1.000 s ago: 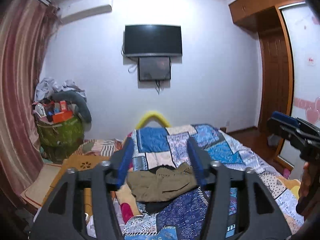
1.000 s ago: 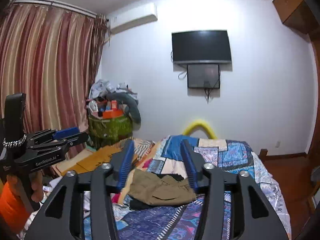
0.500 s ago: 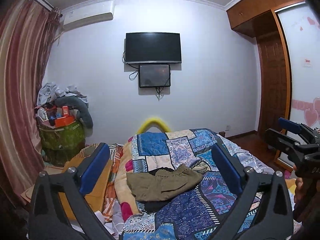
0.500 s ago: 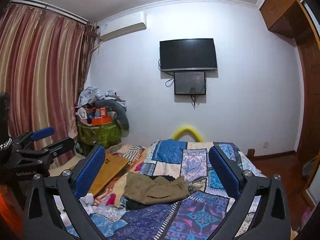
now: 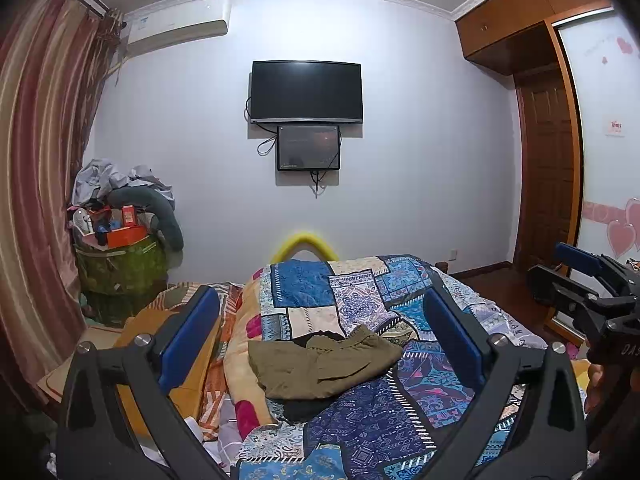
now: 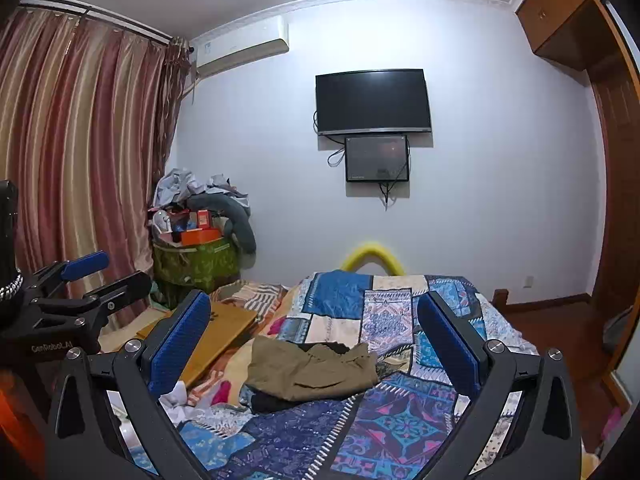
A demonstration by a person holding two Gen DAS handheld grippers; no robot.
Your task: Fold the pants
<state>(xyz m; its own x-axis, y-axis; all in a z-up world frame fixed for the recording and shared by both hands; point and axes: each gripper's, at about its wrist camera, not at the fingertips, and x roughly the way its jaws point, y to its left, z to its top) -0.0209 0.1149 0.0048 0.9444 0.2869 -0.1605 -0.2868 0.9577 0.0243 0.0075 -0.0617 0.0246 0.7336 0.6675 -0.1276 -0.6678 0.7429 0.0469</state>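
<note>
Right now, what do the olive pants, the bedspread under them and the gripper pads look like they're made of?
Olive pants: matte woven cloth, probably cotton; they rumple in soft, dull folds.
Patchwork bedspread: printed fabric, seemingly quilted; the pattern blocks puff and crease without shine.
Left gripper pads: blue rubber or foam, hard to say which; on the right gripper the pad shows a fine ribbed texture.

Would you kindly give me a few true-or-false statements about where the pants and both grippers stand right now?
1. The olive pants lie on the patchwork quilt. True.
2. The left gripper is clamped on the pants. False: its jaws stand wide open, apart from the cloth.
3. The right gripper is open and holds nothing. True.
4. The pants are spread flat at full length. False: they lie bunched in a heap over a dark garment.
5. The television hangs on the wall. True.
</note>
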